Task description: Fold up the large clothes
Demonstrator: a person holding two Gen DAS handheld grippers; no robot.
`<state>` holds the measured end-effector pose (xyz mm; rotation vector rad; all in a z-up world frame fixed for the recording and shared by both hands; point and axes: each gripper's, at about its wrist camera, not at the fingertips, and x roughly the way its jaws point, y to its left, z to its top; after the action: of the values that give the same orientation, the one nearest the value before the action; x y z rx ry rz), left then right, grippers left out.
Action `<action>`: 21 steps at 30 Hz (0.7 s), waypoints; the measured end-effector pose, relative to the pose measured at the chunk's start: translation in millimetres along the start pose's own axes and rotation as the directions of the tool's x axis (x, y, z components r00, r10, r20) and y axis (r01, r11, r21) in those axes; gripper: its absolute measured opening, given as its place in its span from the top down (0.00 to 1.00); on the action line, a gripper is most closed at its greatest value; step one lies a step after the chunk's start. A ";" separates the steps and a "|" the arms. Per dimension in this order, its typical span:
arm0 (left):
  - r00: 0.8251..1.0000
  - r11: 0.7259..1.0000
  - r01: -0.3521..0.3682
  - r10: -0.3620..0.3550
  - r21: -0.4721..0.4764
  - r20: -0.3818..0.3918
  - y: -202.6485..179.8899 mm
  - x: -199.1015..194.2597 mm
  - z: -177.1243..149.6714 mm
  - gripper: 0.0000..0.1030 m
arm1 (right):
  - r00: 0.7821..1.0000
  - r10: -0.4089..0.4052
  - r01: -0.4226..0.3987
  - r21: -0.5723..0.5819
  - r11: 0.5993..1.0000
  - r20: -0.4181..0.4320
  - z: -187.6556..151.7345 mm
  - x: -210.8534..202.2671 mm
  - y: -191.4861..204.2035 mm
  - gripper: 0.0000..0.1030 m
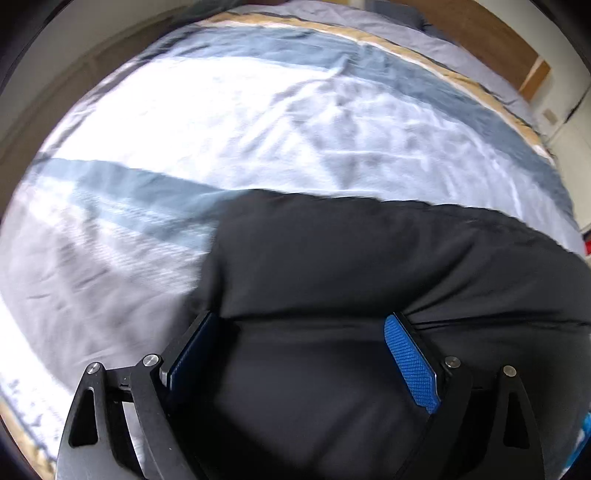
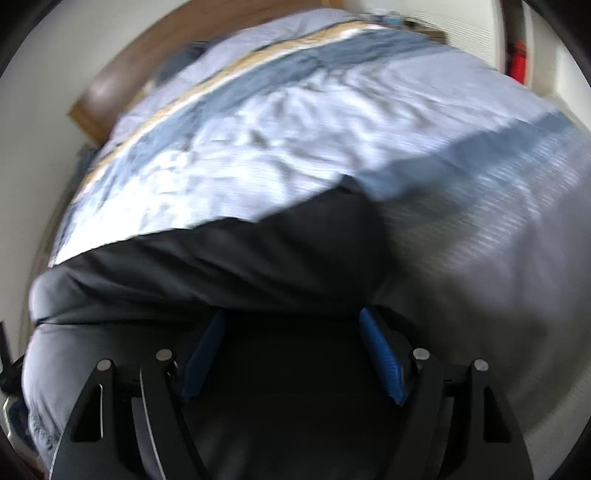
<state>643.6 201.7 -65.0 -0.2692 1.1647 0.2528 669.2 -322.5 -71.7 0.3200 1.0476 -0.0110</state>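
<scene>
Left gripper (image 1: 301, 354): fingers spread wide, blue pads (image 1: 412, 363) well apart, black cloth lying in the gap between them; neither pad is pressing on it.
Right gripper (image 2: 295, 354): same story, fingers wide, blue pads (image 2: 382, 356) apart, dark fabric between them with nothing pinched.
Black garment (image 1: 369, 258): spread on the bed at its near edge, directly under and ahead of both grippers; a rounded fold edge runs across just beyond the fingertips. From the right wrist it (image 2: 207, 273) reads dark grey-black and bulges to the left.
Bedspread (image 1: 229, 122): white with blue-grey bands and a tan stripe near the far side, creased, blurred in both views.
Headboard (image 1: 476, 33): brown wood, beyond the bedding.
</scene>
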 end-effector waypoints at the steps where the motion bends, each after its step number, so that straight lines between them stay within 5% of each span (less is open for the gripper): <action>1: 1.000 1.000 -0.008 0.008 -0.007 0.020 5.0 -8.6 -3.4 0.16 | 0.999 -0.045 0.045 -0.017 0.999 0.012 -2.8 -9.2 -0.4 0.28; 4: 0.991 1.000 0.019 -0.021 0.015 0.136 5.4 -47.2 -18.1 0.18 | 0.992 -0.080 0.089 -0.087 0.992 0.097 -13.6 -45.6 9.5 0.28; 7: 0.963 0.988 0.146 -0.153 0.048 0.223 -6.3 -81.8 -38.2 0.17 | 0.985 0.044 -0.018 -0.159 0.987 0.165 -30.8 -82.1 37.1 0.28; 11: 0.938 0.959 0.273 -0.282 0.075 0.203 -28.6 -88.3 -61.3 0.16 | 0.975 0.167 -0.129 -0.236 0.963 0.149 -59.8 -93.6 78.6 0.28; 17: 0.970 0.977 0.208 -0.212 0.045 0.121 -10.5 -50.7 -90.4 0.15 | 0.978 0.197 -0.176 -0.233 0.957 0.069 -99.5 -65.2 69.9 0.28; 21: 0.966 0.986 0.166 -0.167 0.021 0.197 17.6 -76.8 -108.0 0.16 | 0.991 0.056 -0.030 -0.210 0.977 0.121 -112.9 -85.8 52.4 0.28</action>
<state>515.5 177.6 -35.2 -0.3288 0.9393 0.1253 538.5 -254.9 -37.0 0.1496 0.9065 0.1157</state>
